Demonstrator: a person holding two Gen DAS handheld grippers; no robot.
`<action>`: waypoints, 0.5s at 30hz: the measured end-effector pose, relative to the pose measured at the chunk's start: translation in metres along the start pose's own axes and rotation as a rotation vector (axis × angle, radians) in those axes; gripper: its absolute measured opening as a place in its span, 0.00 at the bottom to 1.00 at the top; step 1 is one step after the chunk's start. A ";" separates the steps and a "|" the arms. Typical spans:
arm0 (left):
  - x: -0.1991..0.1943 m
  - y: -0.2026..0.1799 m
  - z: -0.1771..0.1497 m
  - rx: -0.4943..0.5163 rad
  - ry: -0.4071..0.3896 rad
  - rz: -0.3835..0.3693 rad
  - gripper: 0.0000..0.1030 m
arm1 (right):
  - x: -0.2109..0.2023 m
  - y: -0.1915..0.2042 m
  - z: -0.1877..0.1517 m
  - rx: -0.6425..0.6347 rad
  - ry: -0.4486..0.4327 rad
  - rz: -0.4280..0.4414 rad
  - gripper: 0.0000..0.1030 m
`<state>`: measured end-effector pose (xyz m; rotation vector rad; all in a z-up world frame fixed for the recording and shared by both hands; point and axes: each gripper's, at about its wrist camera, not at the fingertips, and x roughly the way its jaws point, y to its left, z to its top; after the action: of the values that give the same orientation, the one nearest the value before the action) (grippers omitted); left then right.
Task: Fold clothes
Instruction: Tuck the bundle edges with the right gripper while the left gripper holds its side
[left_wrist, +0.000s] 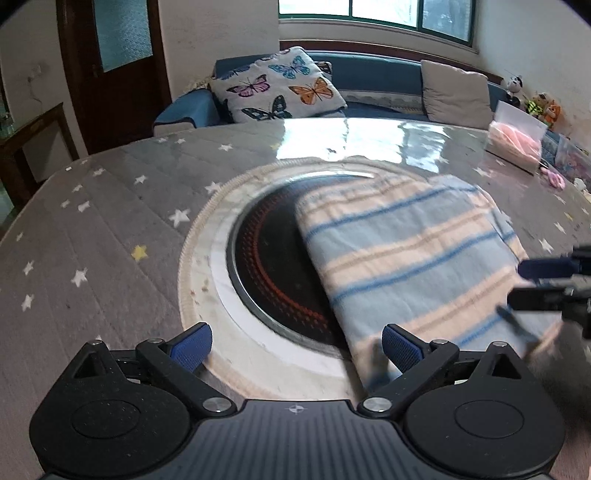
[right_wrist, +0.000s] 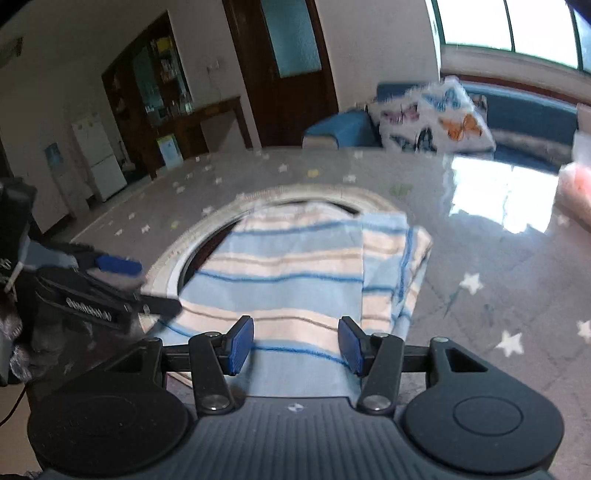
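A folded cloth (left_wrist: 406, 258) with light blue, cream and dark blue stripes lies on the table, half over a round black inset. In the right wrist view the cloth (right_wrist: 295, 266) shows a folded layer along its right side. My left gripper (left_wrist: 295, 349) is open wide, with its right pad (left_wrist: 400, 349) at the cloth's near left edge and nothing pinched. My right gripper (right_wrist: 295, 345) hovers open over the cloth's near edge, and the fabric lies flat below its pads. Each gripper shows in the other's view: the right gripper (left_wrist: 543, 284) at the cloth's right side, the left gripper (right_wrist: 125, 284) at its left.
The table (left_wrist: 110, 229) wears a grey star-patterned cover under glossy clear plastic. A cream ring (left_wrist: 199, 258) surrounds the black round inset (left_wrist: 266, 266). A plastic bag of pink items (left_wrist: 517, 136) sits at the far right. Behind the table stands a blue sofa with a butterfly cushion (left_wrist: 280, 86).
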<state>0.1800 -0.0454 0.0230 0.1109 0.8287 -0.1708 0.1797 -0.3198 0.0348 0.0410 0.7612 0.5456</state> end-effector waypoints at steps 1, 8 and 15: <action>0.001 0.002 0.003 -0.003 -0.004 0.005 0.98 | 0.002 -0.002 0.001 0.000 0.005 0.000 0.50; 0.024 0.010 0.036 -0.022 -0.012 0.036 1.00 | 0.005 -0.009 0.030 -0.006 -0.055 -0.008 0.59; 0.055 0.007 0.061 -0.027 -0.002 0.045 1.00 | 0.038 -0.025 0.052 0.030 -0.056 -0.002 0.59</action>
<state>0.2621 -0.0542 0.0232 0.1044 0.8255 -0.1171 0.2481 -0.3144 0.0425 0.0831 0.7152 0.5287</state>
